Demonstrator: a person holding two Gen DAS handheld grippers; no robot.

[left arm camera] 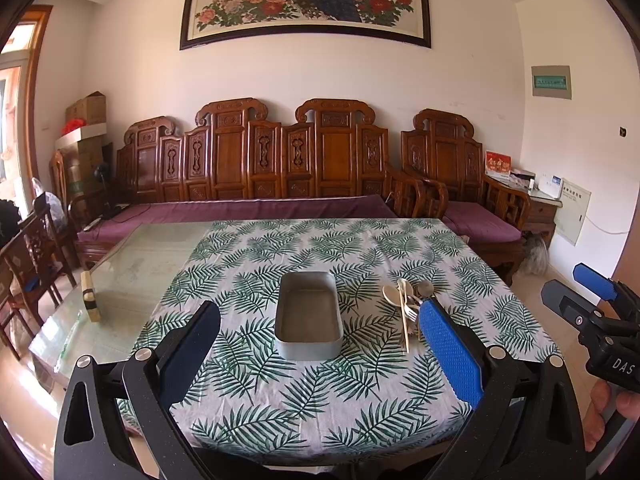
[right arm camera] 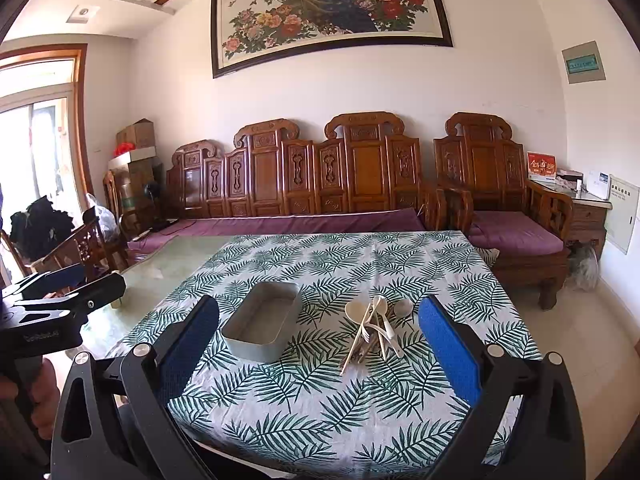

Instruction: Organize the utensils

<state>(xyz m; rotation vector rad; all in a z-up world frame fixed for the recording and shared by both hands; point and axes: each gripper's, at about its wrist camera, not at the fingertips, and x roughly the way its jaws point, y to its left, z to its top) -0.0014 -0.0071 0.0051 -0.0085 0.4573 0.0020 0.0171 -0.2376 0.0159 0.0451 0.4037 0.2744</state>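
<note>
A pile of utensils (left arm camera: 406,304) lies on the leaf-print tablecloth (left arm camera: 320,392): cream spoons, forks, chopsticks and some metal pieces. It shows in the right wrist view too (right arm camera: 374,330). An empty grey metal box (left arm camera: 308,314) stands to its left, also in the right wrist view (right arm camera: 262,326). My left gripper (left arm camera: 320,328) is open and empty, above the near table edge, with the box between its fingers in view. My right gripper (right arm camera: 318,328) is open and empty, facing the box and the pile. It shows at the right edge of the left wrist view (left arm camera: 576,296).
The cloth covers the right part of a glass-topped table (left arm camera: 132,264). A small wooden block with a dark band (left arm camera: 90,296) lies on the glass at the left. A carved wooden sofa with purple cushions (left arm camera: 248,208) stands behind the table. Wooden chairs (left arm camera: 32,256) are at the left.
</note>
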